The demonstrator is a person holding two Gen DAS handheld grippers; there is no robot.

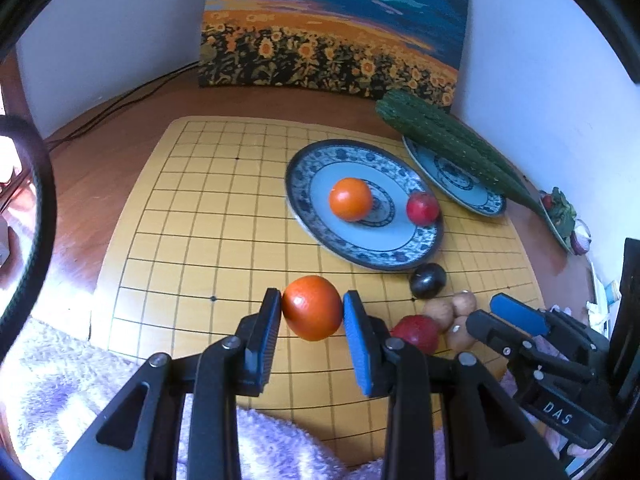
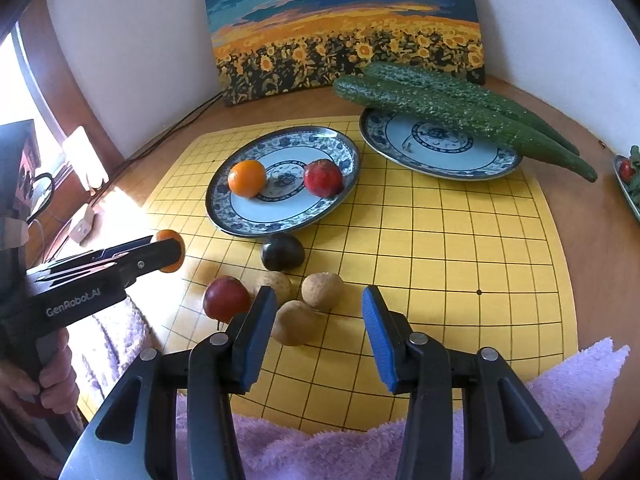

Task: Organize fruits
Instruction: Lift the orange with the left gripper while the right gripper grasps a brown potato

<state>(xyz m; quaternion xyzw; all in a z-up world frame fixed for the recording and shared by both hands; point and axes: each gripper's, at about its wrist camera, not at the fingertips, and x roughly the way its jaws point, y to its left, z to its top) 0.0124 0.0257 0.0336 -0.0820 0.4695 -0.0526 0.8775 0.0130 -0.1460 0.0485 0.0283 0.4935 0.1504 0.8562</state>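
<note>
1. In the left wrist view, the left fingers (image 1: 311,309) are closed on an orange (image 1: 312,307). One pad sits on each side of it, and the orange hangs above the yellow grid board (image 1: 180,220), not touching it.
2. The near plate (image 1: 362,254) lies ahead and a little to the right. It already has another orange (image 1: 350,199) and a red fruit (image 1: 422,208) on it, so I think the held orange goes there too.
3. To do it well, keep the squeeze firm but soft, so the round orange does not pop out.
4. Carry it high enough to clear the plate's rim, then set it down on the bare part at the front.
5. Put it down slowly. A round fruit can roll and bump the others.
6. In the right wrist view, the right fingers (image 2: 318,334) are apart a little and hold nothing. They hang over a small heap: a dark red fruit (image 2: 226,298), three brown fruits (image 2: 322,290) and a black fruit (image 2: 282,251).
7. The left gripper (image 2: 170,251) shows at the left with the orange in its tip, well short of the plate.
8. The right fingers should wait, so the two do not bump.
9. The far plate (image 2: 400,152) holds two cucumbers (image 2: 460,114). Leave those alone.
</note>
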